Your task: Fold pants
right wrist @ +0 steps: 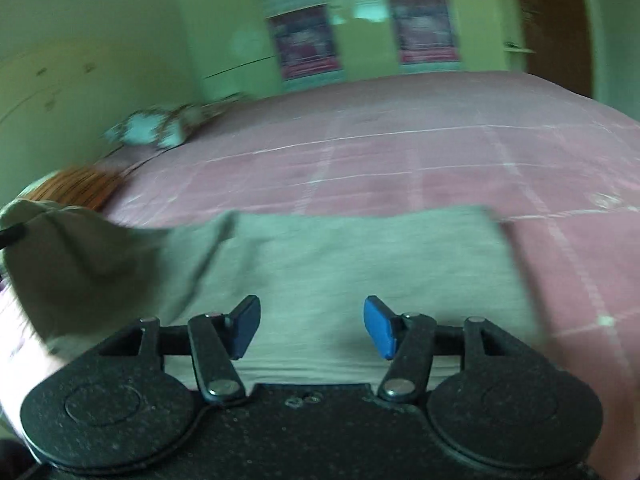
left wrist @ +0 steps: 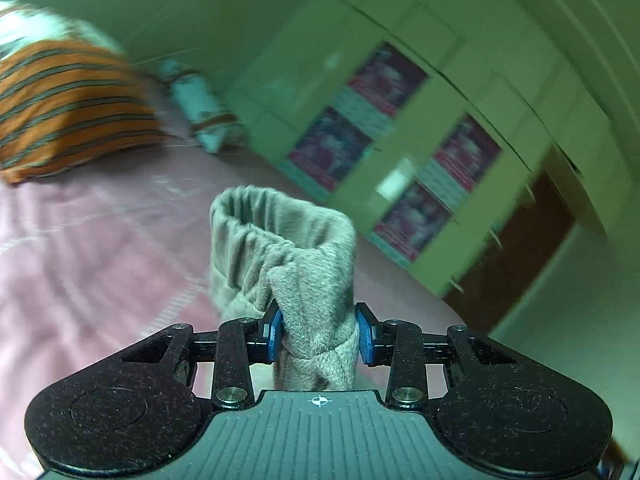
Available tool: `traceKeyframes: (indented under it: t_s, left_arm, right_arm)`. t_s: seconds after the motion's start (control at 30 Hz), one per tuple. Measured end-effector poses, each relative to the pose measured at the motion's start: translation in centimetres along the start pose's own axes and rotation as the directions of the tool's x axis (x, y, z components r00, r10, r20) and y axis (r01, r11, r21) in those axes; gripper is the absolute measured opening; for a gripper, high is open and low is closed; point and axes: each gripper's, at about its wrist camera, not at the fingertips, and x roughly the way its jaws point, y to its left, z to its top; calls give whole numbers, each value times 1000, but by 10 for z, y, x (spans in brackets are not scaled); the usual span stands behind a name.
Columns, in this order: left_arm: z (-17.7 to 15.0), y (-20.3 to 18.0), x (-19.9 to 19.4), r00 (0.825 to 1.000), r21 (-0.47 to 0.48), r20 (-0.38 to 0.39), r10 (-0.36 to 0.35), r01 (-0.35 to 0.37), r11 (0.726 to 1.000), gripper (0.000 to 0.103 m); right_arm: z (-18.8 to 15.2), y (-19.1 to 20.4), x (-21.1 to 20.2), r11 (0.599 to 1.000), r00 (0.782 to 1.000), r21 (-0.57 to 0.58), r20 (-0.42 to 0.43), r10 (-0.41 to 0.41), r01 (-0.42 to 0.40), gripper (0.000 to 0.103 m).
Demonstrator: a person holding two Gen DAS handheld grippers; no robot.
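The pants are grey-beige knit fabric. In the left wrist view my left gripper (left wrist: 319, 334) is shut on a bunched part of the pants (left wrist: 288, 264); the gathered elastic waistband stands up in a loop above the blue pads, lifted over the bed. In the right wrist view the pants (right wrist: 340, 272) lie spread flat across the pink bed, their left end raised toward the left edge. My right gripper (right wrist: 312, 328) is open and empty, hovering just above the flat fabric near its front edge.
The pink checked bedspread (right wrist: 400, 152) covers the bed. An orange striped pillow (left wrist: 68, 108) and a light patterned bolster (left wrist: 200, 108) lie at its far side. Green wardrobe doors (left wrist: 400, 120) with posters stand beyond the bed. Both views are motion-blurred.
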Motion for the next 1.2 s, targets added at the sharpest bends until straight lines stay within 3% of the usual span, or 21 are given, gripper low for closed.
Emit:
traceKeyframes:
  t_s: [0.17,0.3,0.33,0.37,0.43,0.47,0.53,0.63,0.73,0.8,0.87,0.97,1.1,1.2]
  left_arm:
    - [-33,-81,19,997,114,-62,-41,48,992,37]
    - [-59,-156,42,983,165,-122,-138,157,974,37]
    - [-70,-177,50,973,169,-163,-166,193,967,38]
    - [-85,-198,63,950,172,-238,-200,244,954,42]
    - [-120,-233,79,892,202,-384,-237,331,922,77]
    - [-132,-240,74,896,213,-382,-226,323,922,79]
    - [-140,-234,54,911,219,-338,-235,319,922,79]
    - [-131,-196,31,942,216,-311,-130,203,955,79]
    - [-113,-154,0,967,197,-251,-48,100,975,79]
    - [-100,-126,-23,975,192,-223,1,43,980,79]
    - [-92,-103,-38,974,196,-221,41,3,981,79]
    - [-92,-80,-65,973,234,-213,85,-34,972,79]
    - [-102,-67,-89,966,266,-239,97,-31,963,79]
    - [-105,-60,-67,949,310,-291,120,-26,950,79]
  right_arm:
    - [8,-41,-17,998,999,56,31,-27,25,49]
    - [8,-82,-36,992,997,115,46,-55,49,50]
    - [9,-94,-40,989,997,135,48,-62,55,50]
    - [8,-104,-44,986,996,154,50,-70,61,50]
    - [5,-124,-49,976,995,204,52,-84,72,51]
    - [3,-134,-49,967,995,242,47,-93,79,51]
    - [-1,-153,-50,945,994,314,34,-104,89,52]
    - [-8,-164,-51,929,997,369,46,-62,41,52]
    - [-14,-159,-39,903,996,421,50,73,-87,51]
    - [-18,-149,-25,866,983,467,46,178,-179,51]
    - [-21,-140,-8,812,965,533,32,260,-236,51]
    - [-24,-129,17,754,953,612,3,302,-241,50]
    - [-30,-121,33,708,951,672,-18,307,-216,48]
    - [-30,-117,37,676,950,704,-4,312,-219,49]
